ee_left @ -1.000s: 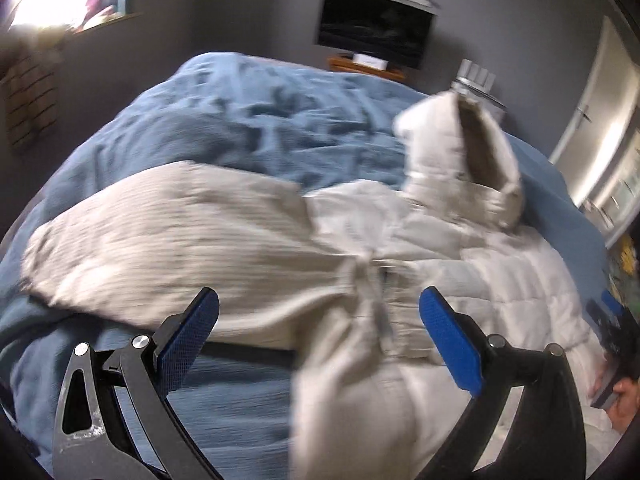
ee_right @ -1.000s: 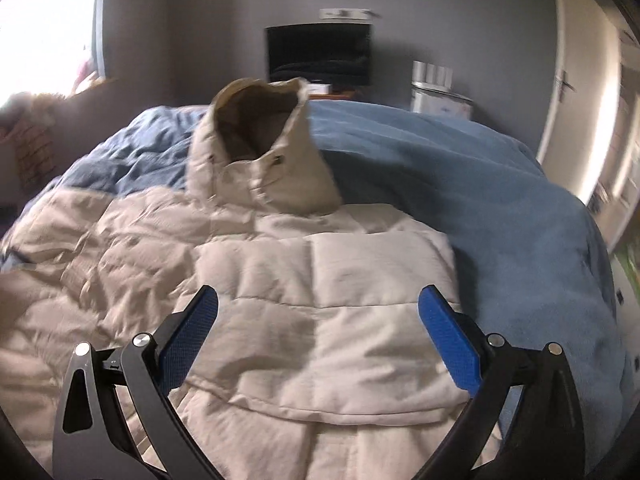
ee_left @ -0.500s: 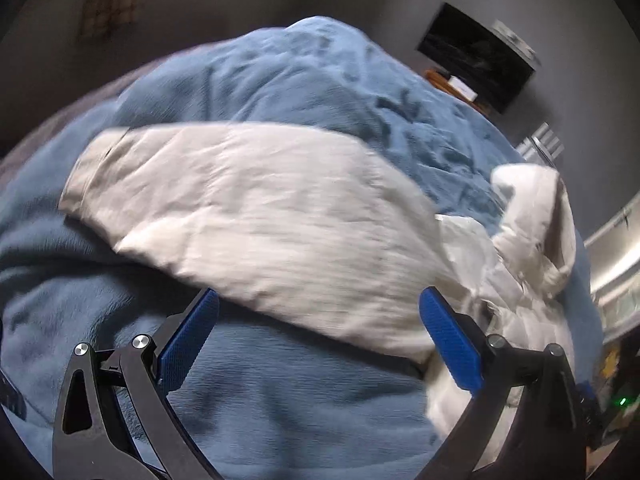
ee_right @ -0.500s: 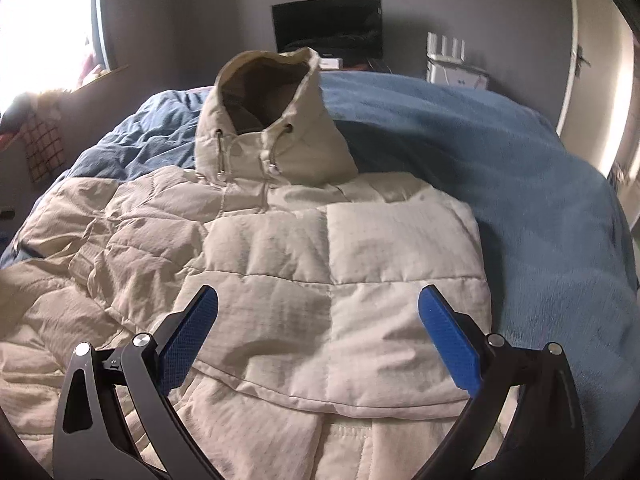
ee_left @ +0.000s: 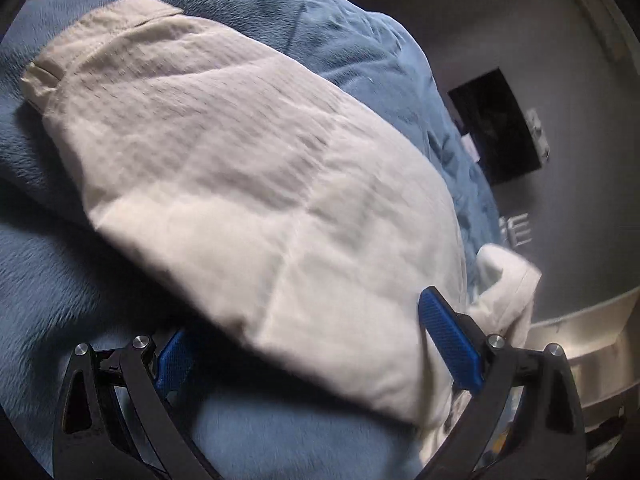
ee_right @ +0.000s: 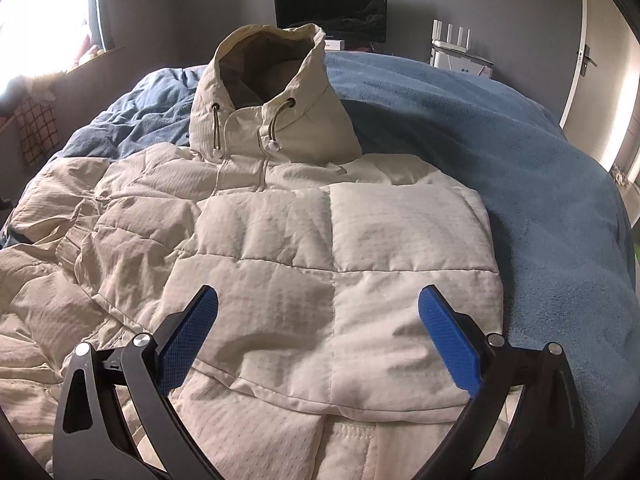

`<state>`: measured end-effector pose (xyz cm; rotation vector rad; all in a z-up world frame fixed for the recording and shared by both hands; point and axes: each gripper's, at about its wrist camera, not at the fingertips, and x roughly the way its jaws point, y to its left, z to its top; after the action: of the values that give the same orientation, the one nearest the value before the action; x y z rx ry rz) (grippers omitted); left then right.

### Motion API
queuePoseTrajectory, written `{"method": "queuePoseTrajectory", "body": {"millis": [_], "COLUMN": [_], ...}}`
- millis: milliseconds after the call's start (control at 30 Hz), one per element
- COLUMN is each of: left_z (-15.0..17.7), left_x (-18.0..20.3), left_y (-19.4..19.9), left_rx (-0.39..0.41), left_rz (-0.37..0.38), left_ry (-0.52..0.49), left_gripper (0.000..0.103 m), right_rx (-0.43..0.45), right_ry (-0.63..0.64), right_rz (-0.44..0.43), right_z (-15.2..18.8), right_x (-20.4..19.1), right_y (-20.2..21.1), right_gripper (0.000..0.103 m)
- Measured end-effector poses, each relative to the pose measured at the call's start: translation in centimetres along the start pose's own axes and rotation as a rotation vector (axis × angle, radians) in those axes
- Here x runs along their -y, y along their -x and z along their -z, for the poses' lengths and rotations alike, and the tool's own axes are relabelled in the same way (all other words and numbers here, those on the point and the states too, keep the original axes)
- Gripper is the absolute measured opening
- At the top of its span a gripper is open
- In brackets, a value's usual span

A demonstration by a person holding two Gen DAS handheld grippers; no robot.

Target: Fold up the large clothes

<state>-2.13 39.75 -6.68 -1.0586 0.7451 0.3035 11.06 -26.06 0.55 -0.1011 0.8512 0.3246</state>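
So: right gripper [ee_right: 318,330] jaws spread wide, nothing between them, hovering over the lower front of the jacket [ee_right: 304,248]. Jacket is cream, quilted, lying front-up on the blue blanket [ee_right: 532,184], and fills the view just past the blue pads [ee_right: 448,340]. A folded panel of it lies straight ahead between the fingers, its hem edge running just behind the pad tips. Wrinkled fabric spreads to the left, toward the frame edge. Farther on, the hood [ee_right: 268,92] stands upright at the top of the jacket, opening toward the camera, two drawcords hanging down its front. Blanket shows bare to the right of the jacket and behind the hood. Beyond the bed: TV [ee_right: 330,10] on the grey wall, a white router [ee_right: 450,38] to its right, door [ee_right: 596,68] at far right, bright window [ee_right: 44,12] at far left.

Left gripper [ee_left: 304,332] also wide open, holding nothing. View is tilted and motion-blurred. A sleeve [ee_left: 240,184] of the jacket lies across the blanket [ee_left: 80,280] right in front of the pads; its near edge covers the tip of the left pad [ee_left: 174,356], the right pad [ee_left: 448,340] sits over the fabric. Contact cannot be told. Sleeve runs away up-left, cuff [ee_left: 44,76] at the far end. Hood [ee_left: 508,288] peeks past the right finger. TV [ee_left: 500,128] on the wall beyond.
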Motion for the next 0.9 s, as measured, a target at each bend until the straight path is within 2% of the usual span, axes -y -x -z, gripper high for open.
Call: {"method": "queuePoseTrajectory", "body": {"millis": [67, 167, 233, 267, 300, 333, 433, 533, 600, 733, 900], "left_z": [-0.6, -1.7, -2.5, -2.7, -3.0, -3.0, -2.6, -1.8, -1.0, 0.6, 5.3], "left_x": [-0.4, -0.8, -1.4, -1.5, -1.4, -1.1, 1.9, 5.1, 7.4, 12.8, 20.7], "left_y": [-0.1, 0.3, 0.6, 0.9, 1.5, 2.1, 3.9, 5.8, 7.4, 9.2, 10.9], "left_rx": [0.024, 0.082, 0.105, 0.117, 0.145, 0.168, 0.245, 0.319, 0.365, 0.407, 0.45], "left_rz": [-0.012, -0.027, -0.022, -0.022, -0.035, -0.044, -0.114, -0.163, -0.14, -0.062, 0.024], "left_ry": [-0.002, -0.001, 0.01, 0.008, -0.008, -0.03, -0.182, -0.322, -0.384, -0.5, -0.71], "left_gripper": [0.094, 0.08, 0.055, 0.046, 0.029, 0.021, 0.016, 0.016, 0.016, 0.015, 0.014], "right_rx": [-0.008, -0.019, -0.026, -0.027, -0.025, -0.026, -0.024, -0.02, -0.015, 0.002, 0.015], "right_ry": [-0.005, -0.011, -0.009, -0.008, -0.009, -0.006, 0.001, 0.009, 0.012, 0.002, -0.024], "right_rz": [-0.001, 0.001, 0.001, 0.001, 0.002, 0.001, -0.003, -0.009, -0.012, -0.026, -0.043], "right_z": [0.0, 0.0, 0.0, 0.0, 0.0, 0.0, 0.0, 0.0, 0.0, 0.1, 0.2], "right_x": [0.1, 0.2, 0.2, 0.1, 0.1, 0.0, -0.2, -0.3, -0.4, -0.2, 0.4], "right_y": [-0.2, -0.6, -0.9, -0.9, -1.0, -1.0, -1.0, -1.0, -0.9, -0.5, -0.2], "right_gripper": [0.096, 0.096, 0.096, 0.096, 0.096, 0.096, 0.096, 0.096, 0.096, 0.096, 0.096]}}
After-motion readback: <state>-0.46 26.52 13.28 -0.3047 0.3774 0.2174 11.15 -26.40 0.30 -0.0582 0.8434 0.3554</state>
